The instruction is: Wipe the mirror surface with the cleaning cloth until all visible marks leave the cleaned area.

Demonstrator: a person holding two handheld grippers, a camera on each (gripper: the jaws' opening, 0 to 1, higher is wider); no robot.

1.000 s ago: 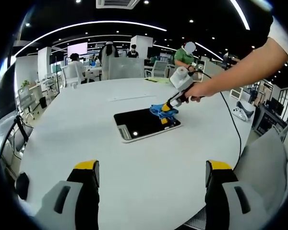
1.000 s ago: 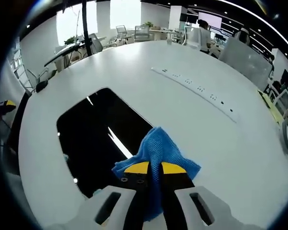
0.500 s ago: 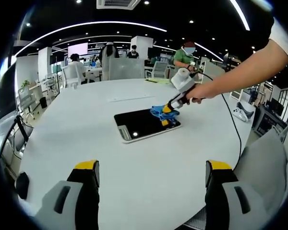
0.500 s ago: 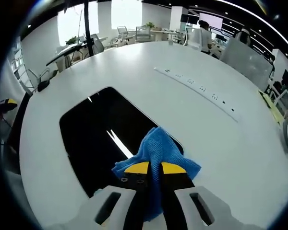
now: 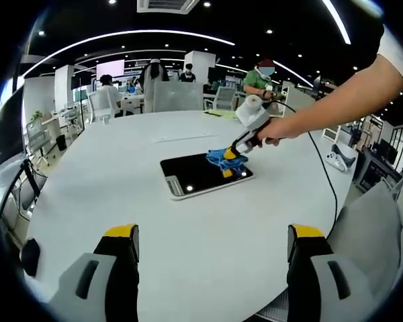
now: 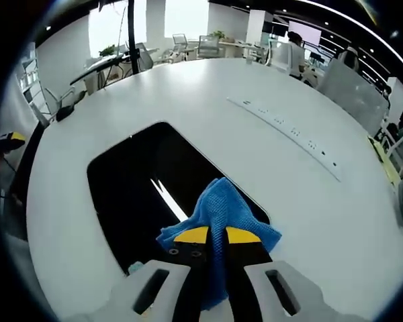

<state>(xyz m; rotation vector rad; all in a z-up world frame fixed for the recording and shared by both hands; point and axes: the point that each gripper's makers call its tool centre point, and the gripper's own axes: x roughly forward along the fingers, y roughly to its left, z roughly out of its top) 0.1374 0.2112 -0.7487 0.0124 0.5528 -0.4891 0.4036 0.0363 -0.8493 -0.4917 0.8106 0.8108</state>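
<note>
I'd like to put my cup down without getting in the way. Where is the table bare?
The white table is bare between the mirror and the left tool, and left of the mirror. It is crowded at the mirror's far corner, where the right tool presses the blue cloth.

worktop (image 5: pixel 121 194): bare white surface all round the mirror (image 5: pixel 195 173) | obstacle: right hand-held gripper (image 5: pixel 230 155) with blue cleaning cloth (image 6: pixel 218 208) over the mirror's far corner | cable (image 5: pixel 326 174) trails across the worktop's right side | power-socket strip (image 6: pixel 285 131) beyond the mirror
</note>
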